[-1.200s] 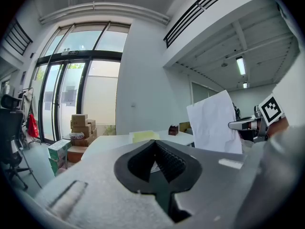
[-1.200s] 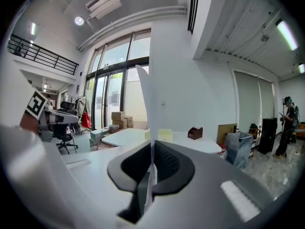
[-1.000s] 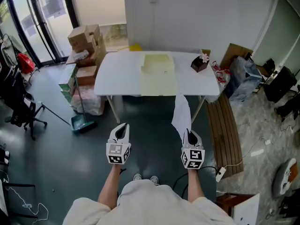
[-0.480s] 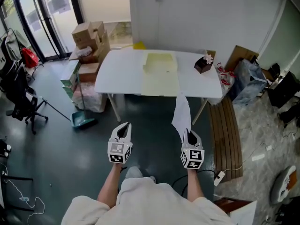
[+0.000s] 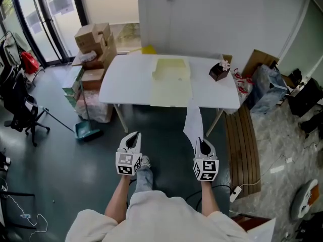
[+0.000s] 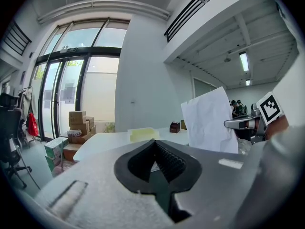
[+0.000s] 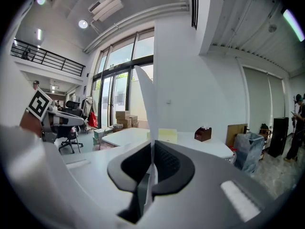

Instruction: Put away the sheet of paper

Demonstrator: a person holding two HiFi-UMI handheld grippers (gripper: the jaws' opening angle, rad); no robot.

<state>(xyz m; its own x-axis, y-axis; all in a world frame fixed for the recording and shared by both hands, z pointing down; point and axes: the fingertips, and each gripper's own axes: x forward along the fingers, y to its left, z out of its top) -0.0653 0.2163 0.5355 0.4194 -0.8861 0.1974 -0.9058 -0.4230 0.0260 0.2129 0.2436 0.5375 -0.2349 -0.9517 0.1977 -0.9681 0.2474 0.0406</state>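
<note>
right gripper [image 5: 201,144] pinches paper [image 5: 193,120] by bottom edge, upright and clear for carrying | left gripper [image 5: 132,138] pressed together, empty; tabletop [image 5: 126,82] ahead

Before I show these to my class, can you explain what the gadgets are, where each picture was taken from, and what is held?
No robot here: a person holds a two-jaw gripper in each hand. The head view looks down from a camera on their head; the other two views come from cameras riding on the grippers. The left gripper is shut and empty. The right gripper pinches a white sheet of paper by one edge. Ahead stands a white table bearing what looks like a pale yellow folder and a small dark box.
</note>
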